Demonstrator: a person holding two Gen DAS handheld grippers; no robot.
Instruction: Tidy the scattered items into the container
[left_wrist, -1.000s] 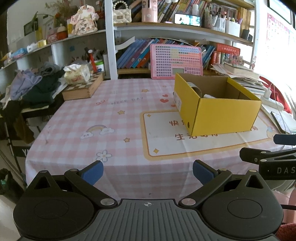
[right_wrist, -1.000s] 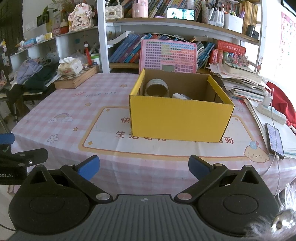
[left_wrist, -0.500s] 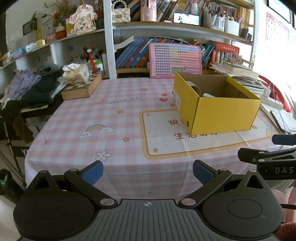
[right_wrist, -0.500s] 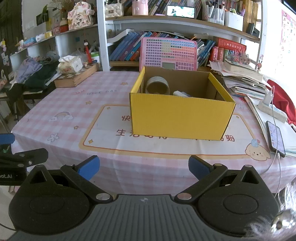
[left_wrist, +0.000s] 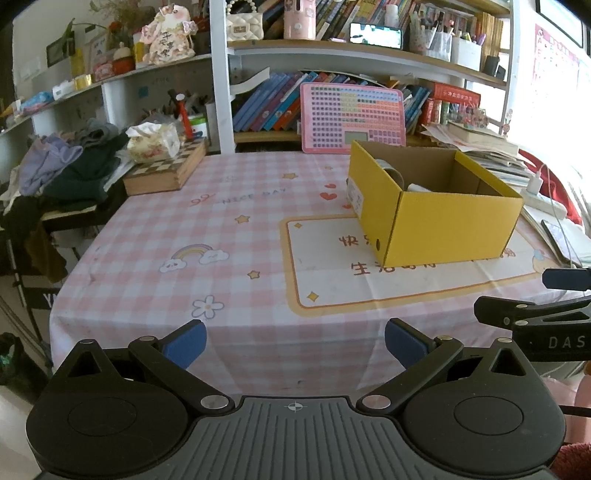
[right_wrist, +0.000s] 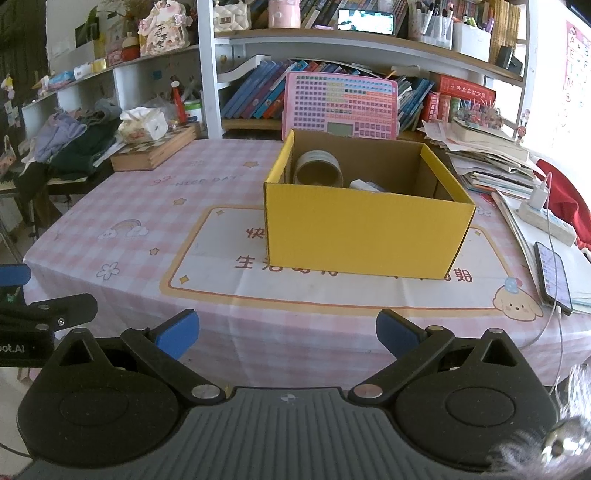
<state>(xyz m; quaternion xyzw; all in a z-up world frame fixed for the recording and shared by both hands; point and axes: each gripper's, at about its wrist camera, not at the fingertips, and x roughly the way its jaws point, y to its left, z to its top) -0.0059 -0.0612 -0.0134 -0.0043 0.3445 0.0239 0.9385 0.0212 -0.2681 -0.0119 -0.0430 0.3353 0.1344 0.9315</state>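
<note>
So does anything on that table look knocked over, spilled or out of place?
Nothing looks spilled or damaged. The yellow cardboard box sits upright on the pink checked tablecloth, with a tape roll lying on its side inside. The only clutter is the clothes pile off the table's left edge.

A pink checked tablecloth (right_wrist: 229, 192) with a cream printed panel (right_wrist: 221, 273) covers the table. At 12 o'clock a pink keyboard toy (right_wrist: 341, 107) leans against shelved books (right_wrist: 255, 99). At 10 o'clock a tissue box (right_wrist: 142, 125) rests on a wooden chessboard case (right_wrist: 155, 149), with heaped clothes (right_wrist: 70, 144) just beyond. At 3 o'clock a phone (right_wrist: 553, 277) lies on its cable near a white power strip (right_wrist: 546, 219); stacked papers (right_wrist: 487, 162) sit at 2 o'clock. A white handbag (left_wrist: 243, 24) stands on the top shelf.
</note>
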